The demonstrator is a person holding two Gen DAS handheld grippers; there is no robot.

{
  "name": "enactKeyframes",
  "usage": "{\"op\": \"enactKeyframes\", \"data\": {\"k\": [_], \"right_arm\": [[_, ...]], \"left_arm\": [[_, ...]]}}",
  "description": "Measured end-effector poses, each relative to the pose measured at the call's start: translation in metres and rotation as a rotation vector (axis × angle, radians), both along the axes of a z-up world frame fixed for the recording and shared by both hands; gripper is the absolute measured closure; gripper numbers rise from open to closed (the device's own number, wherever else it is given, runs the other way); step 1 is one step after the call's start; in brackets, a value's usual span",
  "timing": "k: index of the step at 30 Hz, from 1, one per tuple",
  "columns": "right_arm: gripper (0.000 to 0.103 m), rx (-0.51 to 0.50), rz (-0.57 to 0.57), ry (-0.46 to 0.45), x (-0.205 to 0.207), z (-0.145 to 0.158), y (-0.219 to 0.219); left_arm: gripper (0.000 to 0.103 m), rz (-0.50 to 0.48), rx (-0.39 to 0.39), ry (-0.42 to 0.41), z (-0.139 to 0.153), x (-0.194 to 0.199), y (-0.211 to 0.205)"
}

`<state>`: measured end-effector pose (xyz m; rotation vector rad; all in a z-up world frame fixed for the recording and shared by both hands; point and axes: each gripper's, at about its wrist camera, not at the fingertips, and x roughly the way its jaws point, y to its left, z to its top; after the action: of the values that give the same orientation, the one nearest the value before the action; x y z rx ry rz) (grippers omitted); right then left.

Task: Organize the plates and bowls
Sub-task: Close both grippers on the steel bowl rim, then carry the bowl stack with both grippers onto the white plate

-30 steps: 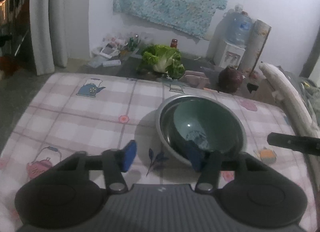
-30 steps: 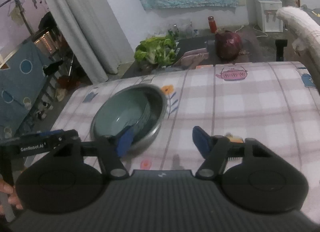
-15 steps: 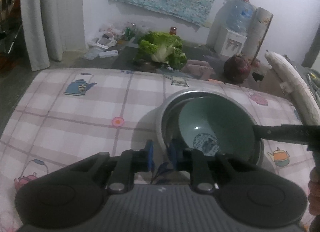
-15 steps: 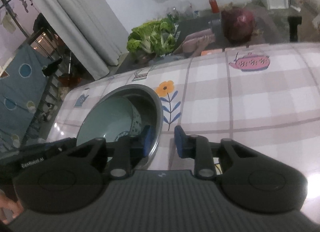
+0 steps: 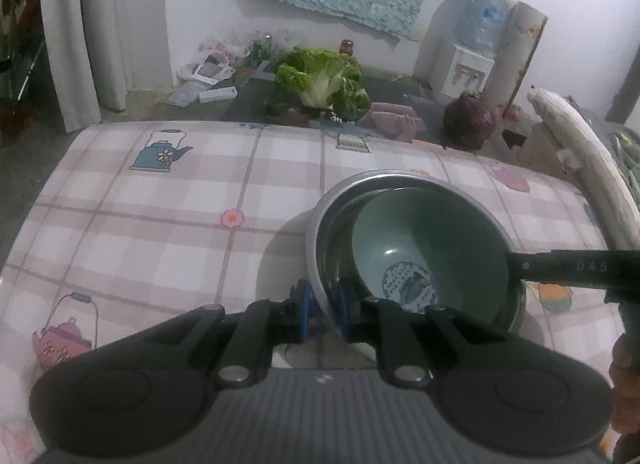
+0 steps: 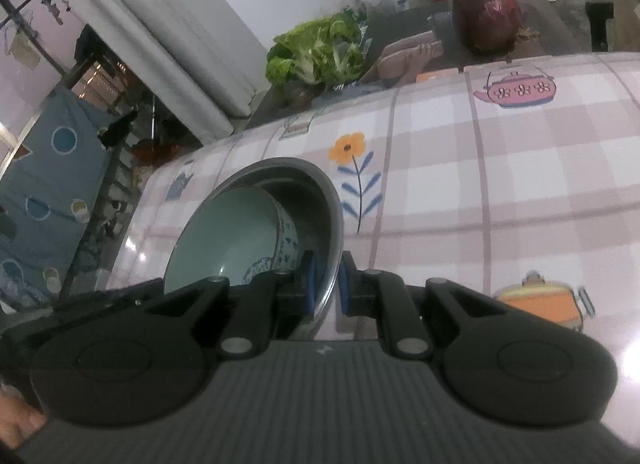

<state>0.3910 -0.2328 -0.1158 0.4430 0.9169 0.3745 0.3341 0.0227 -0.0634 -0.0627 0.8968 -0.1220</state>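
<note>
- pink-and-white checked tablecloth w/ teapot and flower prints covers the table; the bowls sit on it toward the right in the left wrist view.
- steel bowl, the larger vessel, rests on the cloth; its rim shows as a grey ring in both views.
- green ceramic bowl nested inside the steel bowl, tilted, leaning toward one side; blue print at its bottom, blue-and-white pattern on the outer wall (right wrist view).
- left gripper: blue pads have just closed and now clamp the near rim of the steel bowl, one pad outside, one inside.
- right gripper: pads likewise just closed, pinching the steel bowl's rim on the opposite side, one pad each side of the wall; its black body also shows at right in the left wrist view.
- bkgd, beyond the table edge: leafy cabbage, dark red round vegetable, water dispenser, grey curtain.
</note>
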Motion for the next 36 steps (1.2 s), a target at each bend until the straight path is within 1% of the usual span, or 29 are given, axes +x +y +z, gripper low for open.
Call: {"op": "enactKeyframes", "data": {"k": [5, 7, 9, 14, 18, 19, 20, 21, 24, 26, 28, 30, 32, 36], "right_arm": [[0.091, 0.006, 0.025, 0.006, -0.02, 0.001, -0.003], [0.09, -0.008, 0.03, -0.002, -0.023, 0.002, -0.001], [0.09, -0.014, 0.025, -0.004, -0.023, 0.003, -0.001], [0.09, 0.003, 0.015, 0.005, -0.017, -0.002, -0.001], [0.09, -0.006, 0.006, 0.002, -0.014, -0.003, 0.002], [0.09, -0.005, 0.003, 0.004, -0.013, -0.004, 0.002], [0.09, -0.004, 0.001, 0.006, -0.013, -0.005, 0.002], [0.09, -0.005, 0.0, 0.008, -0.012, -0.005, 0.003], [0.089, -0.004, -0.001, 0.012, -0.01, -0.006, 0.003], [0.089, -0.006, 0.0, 0.01, -0.01, -0.006, 0.003], [0.089, -0.007, 0.001, 0.009, -0.009, -0.007, 0.003], [0.089, -0.007, 0.0, 0.01, -0.009, -0.007, 0.004], [0.089, -0.008, 0.0, 0.009, -0.01, -0.007, 0.004], [0.09, -0.01, -0.001, 0.006, -0.009, -0.008, 0.004]], "left_arm": [[0.091, -0.035, 0.021, -0.021, 0.007, -0.014, -0.009], [0.091, -0.033, 0.057, -0.033, 0.006, -0.014, -0.015], [0.091, -0.027, 0.078, -0.043, 0.005, -0.013, -0.018], [0.09, -0.011, 0.084, -0.055, 0.004, -0.008, -0.018], [0.089, -0.009, 0.096, -0.061, 0.003, -0.004, -0.02], [0.087, -0.005, 0.095, -0.062, 0.003, -0.002, -0.02], [0.084, 0.003, 0.091, -0.051, 0.002, 0.0, -0.019], [0.084, 0.012, 0.068, -0.02, -0.001, 0.004, -0.015], [0.084, 0.034, -0.059, 0.064, -0.013, 0.015, 0.003], [0.078, 0.046, -0.109, 0.074, -0.018, 0.016, 0.012], [0.076, 0.046, -0.107, 0.072, -0.019, 0.016, 0.014], [0.08, 0.04, -0.101, 0.066, -0.02, 0.015, 0.012], [0.087, 0.028, -0.091, 0.057, -0.019, 0.015, 0.008], [0.088, 0.026, -0.062, 0.04, -0.018, 0.013, 0.003]]}}
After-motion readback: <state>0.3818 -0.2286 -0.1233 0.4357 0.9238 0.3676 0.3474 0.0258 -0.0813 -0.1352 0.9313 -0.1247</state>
